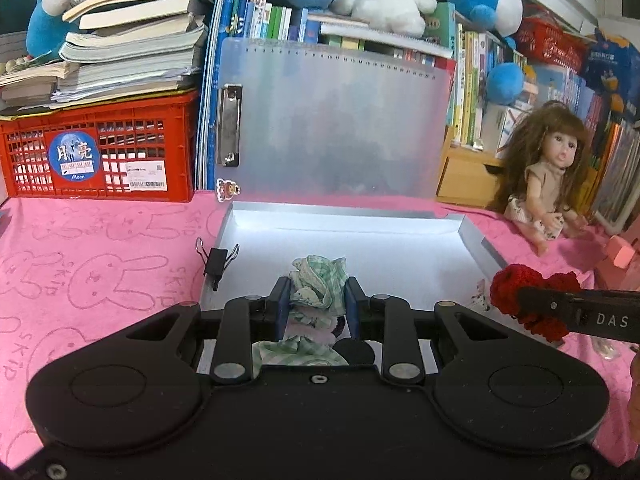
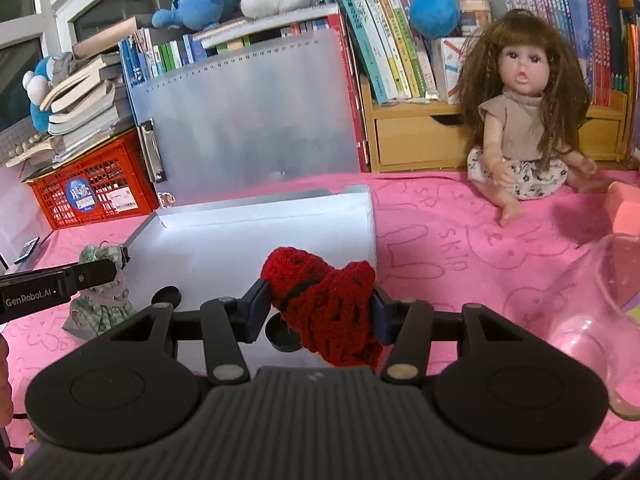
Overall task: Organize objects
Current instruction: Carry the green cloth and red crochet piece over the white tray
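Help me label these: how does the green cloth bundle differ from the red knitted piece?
The green cloth bundle is thin, pale checked fabric, crumpled; the red knitted piece is thick, solid red yarn. The left gripper pinches the cloth narrowly; the right gripper spans the knit wider. Both are soft, gripped, near the open case.

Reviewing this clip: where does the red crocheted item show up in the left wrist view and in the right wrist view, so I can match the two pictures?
Left wrist view: red crocheted item at the right edge, clamped in the right gripper, beside the box's right wall.
Right wrist view: it sits bottom centre between that gripper's pads, over the box's near right corner.
Shared landmark: the open translucent box with its lid propped upright.
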